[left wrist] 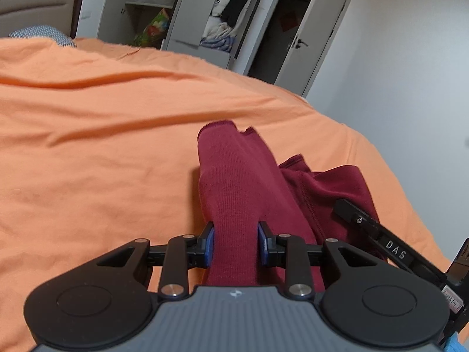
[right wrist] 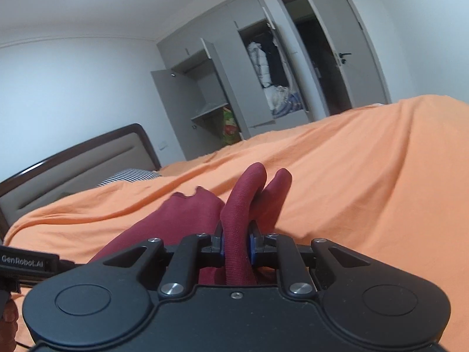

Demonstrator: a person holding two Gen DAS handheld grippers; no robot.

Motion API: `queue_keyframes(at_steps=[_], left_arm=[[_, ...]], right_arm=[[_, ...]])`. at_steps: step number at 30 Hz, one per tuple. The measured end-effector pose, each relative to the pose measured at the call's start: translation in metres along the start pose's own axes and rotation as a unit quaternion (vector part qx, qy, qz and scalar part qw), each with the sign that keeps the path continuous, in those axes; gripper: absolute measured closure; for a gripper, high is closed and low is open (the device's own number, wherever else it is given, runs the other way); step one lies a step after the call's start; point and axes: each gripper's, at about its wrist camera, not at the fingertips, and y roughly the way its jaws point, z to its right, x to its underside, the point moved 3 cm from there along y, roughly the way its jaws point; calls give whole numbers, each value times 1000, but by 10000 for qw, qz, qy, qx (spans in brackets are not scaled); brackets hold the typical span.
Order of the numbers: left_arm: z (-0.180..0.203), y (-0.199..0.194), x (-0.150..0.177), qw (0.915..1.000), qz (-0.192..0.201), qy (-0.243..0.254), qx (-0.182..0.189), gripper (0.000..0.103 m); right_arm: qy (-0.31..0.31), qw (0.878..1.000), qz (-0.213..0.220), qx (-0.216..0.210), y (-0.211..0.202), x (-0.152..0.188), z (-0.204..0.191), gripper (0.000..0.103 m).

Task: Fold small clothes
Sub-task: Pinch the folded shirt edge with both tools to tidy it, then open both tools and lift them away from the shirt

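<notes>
Two grippers hold one dark red ribbed knit garment (left wrist: 240,182) over the orange bed sheet (left wrist: 102,117). The left gripper (left wrist: 235,242) has its blue-padded jaws clamped on a thick band of the fabric, which runs forward from the jaws and ends in a ragged cuff resting on the sheet. The right gripper (right wrist: 236,245) is likewise closed on a bunched fold of the same cloth, whose far end loops upward in two rounded humps above the bed. Between the two grips the rest of the garment lies crumpled and slack.

Judging by this, the work is at the lift-and-carry stage of a fold: both edges are secured, but no neat crease shows yet. The next move probably calls for drawing the two grips apart enough to take out the slack, then laying the held edge evenly over the part on the sheet before releasing. Uneven tension could leave the fold skewed.
</notes>
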Motion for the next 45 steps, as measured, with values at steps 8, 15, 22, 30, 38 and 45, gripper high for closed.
queue_keyframes(at_steps=[8, 15, 22, 30, 38, 45], left_arm=[[-2, 7, 9, 9998, -83, -23, -179, 61], [0, -9, 10, 9985, 170, -45, -511, 19], [10, -41, 10, 9956, 516, 257, -736, 1], [8, -81, 30, 9893, 895, 455, -1058, 0], [1, -115, 73, 9833, 1178, 730, -1183, 0], [-4, -129, 104, 9843, 1170, 855, -1013, 0]], right_arm=[[-149, 9985, -191, 498, -3, 5, 12, 74], [-506, 9968, -7, 618, -17, 1, -1, 35], [-677, 9959, 245, 545, -53, -1, -18, 12], [-884, 9939, 475, 457, -109, 8, -37, 1], [-1050, 9928, 360, 442, -156, 41, -52, 1], [-1123, 9913, 335, 597, -185, 66, -58, 1]])
